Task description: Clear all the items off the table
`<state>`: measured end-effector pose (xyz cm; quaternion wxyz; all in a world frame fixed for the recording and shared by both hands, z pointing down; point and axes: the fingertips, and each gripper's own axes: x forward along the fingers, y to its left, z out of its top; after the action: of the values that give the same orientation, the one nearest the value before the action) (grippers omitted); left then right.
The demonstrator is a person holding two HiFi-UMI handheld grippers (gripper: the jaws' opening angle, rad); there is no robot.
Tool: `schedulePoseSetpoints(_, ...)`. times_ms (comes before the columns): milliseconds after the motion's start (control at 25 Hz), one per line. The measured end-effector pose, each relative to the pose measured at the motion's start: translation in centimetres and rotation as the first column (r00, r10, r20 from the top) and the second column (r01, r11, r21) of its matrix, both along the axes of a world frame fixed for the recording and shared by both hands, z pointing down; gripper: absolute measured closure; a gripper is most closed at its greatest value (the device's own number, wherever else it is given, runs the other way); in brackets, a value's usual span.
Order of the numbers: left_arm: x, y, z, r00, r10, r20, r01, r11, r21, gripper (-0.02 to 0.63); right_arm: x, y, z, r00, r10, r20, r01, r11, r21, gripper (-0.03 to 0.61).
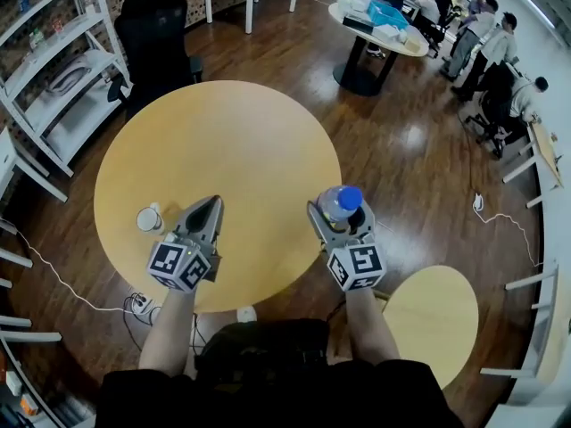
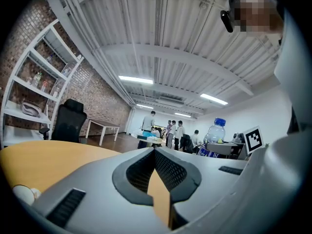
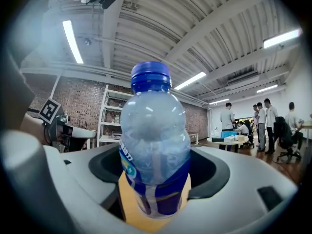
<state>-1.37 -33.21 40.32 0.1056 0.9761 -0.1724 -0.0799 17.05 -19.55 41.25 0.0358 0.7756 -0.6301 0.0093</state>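
Both forearms reach out in front of the person, side by side, each hand carrying its gripper pointed forward and about level. The left gripper [image 1: 211, 205] has its jaws pressed together with nothing between them. The right gripper [image 1: 341, 217] has its jaws wide, clamped on an upright bottle [image 1: 340, 201].

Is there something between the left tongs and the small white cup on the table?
Nothing visible. Only bare table lies between the shut left tongs and the white cup, which sits beside them.
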Motion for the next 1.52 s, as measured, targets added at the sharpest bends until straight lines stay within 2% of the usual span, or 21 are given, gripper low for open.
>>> schedulePoseSetpoints(160,3.7,3.5,-0.9,0.997,0.076,-0.005,-0.076,0.997,0.008,0.609,1.9,4.2,-0.7,0.999,0.046,-0.005,-0.046,0.999,0.001,0.199)
schedulePoseSetpoints(320,7.8,7.1,-1.7,0.983,0.181,-0.019,-0.181,0.983,0.015,0.609,4.5,9.4,-1.2,0.987,0.157,-0.015,-0.157,0.988,-0.005,0.199)
schedulePoseSetpoints(480,11.3,11.2,-2.3,0.957,0.289,-0.024,-0.289,0.957,0.018,0.609,6.4,15.2,-1.7,0.965,0.261,-0.024,-0.261,0.965,0.002,0.199)
schedulePoseSetpoints(640,15.2,15.9,-3.0,0.914,0.405,-0.028,-0.404,0.914,0.039,0.609,8.4,21.4,-2.2,0.922,0.386,-0.025,-0.386,0.922,0.025,0.199)
schedulePoseSetpoints(840,19.5,22.2,-3.2,0.847,0.53,-0.034,-0.528,0.848,0.052,0.609,10.1,29.3,-1.6,0.866,0.498,-0.046,-0.499,0.867,0.012,0.199)
schedulePoseSetpoints(1200,24.9,34.3,-4.4,0.719,0.693,-0.044,-0.687,0.72,0.099,0.609,11.0,43.2,-2.5,0.73,0.682,-0.036,-0.681,0.731,0.04,0.199)
schedulePoseSetpoints(1360,26.8,39.2,-4.0,0.649,0.758,-0.065,-0.752,0.652,0.092,0.609,10.5,49.0,-2.3,0.647,0.762,-0.037,-0.76,0.648,0.048,0.2)
schedulePoseSetpoints(1520,28.0,42.9,-3.8,0.56,0.825,-0.071,-0.82,0.565,0.095,0.609,9.6,53.2,-2.1,0.544,0.838,-0.047,-0.836,0.546,0.048,0.199)
